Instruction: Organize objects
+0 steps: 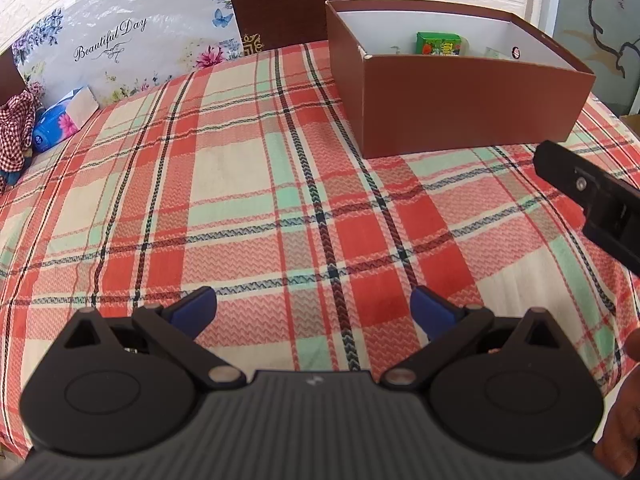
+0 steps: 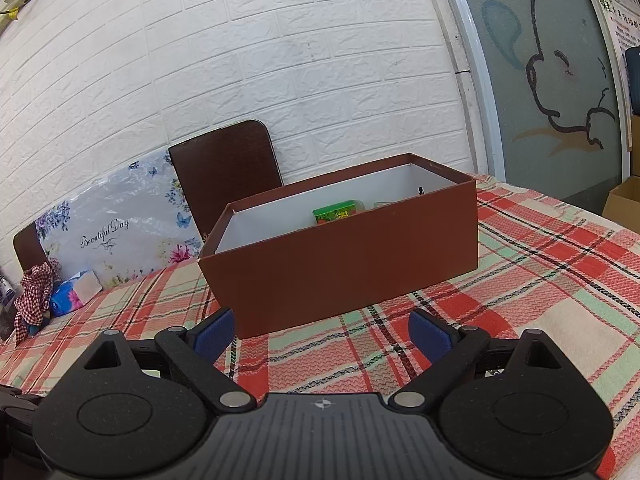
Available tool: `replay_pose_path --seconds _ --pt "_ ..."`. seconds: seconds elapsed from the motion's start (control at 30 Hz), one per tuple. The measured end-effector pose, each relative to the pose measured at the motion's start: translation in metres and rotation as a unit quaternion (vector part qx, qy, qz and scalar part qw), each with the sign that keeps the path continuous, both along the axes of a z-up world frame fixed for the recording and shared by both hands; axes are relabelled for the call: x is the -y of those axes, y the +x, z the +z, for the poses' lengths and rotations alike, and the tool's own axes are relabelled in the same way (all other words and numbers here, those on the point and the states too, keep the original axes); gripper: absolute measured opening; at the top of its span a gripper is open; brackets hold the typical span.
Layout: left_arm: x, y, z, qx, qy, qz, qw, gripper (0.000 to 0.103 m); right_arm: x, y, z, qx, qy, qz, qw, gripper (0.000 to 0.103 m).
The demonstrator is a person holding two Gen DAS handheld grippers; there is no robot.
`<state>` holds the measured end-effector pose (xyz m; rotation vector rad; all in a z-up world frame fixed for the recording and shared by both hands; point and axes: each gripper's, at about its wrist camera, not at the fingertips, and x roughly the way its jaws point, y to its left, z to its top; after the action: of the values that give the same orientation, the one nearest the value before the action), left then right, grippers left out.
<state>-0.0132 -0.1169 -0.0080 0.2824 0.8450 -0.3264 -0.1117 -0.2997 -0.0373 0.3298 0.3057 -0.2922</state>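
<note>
An open brown cardboard box (image 1: 472, 100) with a white inside stands at the far right of a plaid-covered surface; a small green packet (image 1: 440, 44) lies inside it against the back wall. From the right wrist view the same box (image 2: 348, 268) sits just ahead, with the green packet (image 2: 338, 211) showing over its rim. My left gripper (image 1: 314, 312) is open above bare plaid cloth, nothing between its blue pads. My right gripper (image 2: 322, 334) is open too, close to the box's near wall, holding nothing. Its black body (image 1: 592, 196) shows at the right edge of the left wrist view.
A blue tissue pack (image 1: 60, 120) and a red checked cloth (image 1: 16, 132) lie at the far left edge. A floral "Beautiful Day" board (image 1: 120, 44) and a dark brown panel (image 1: 288, 0) lean against the white brick wall. A hand (image 1: 624, 432) shows at lower right.
</note>
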Motion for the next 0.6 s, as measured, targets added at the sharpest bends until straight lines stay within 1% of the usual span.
replay_pose_path --seconds 0.6 --pt "-0.0008 -0.0001 -0.0014 -0.003 0.0 -0.001 1.0 0.103 -0.0003 0.0 0.0004 -0.001 0.0 -0.001 1.0 0.094"
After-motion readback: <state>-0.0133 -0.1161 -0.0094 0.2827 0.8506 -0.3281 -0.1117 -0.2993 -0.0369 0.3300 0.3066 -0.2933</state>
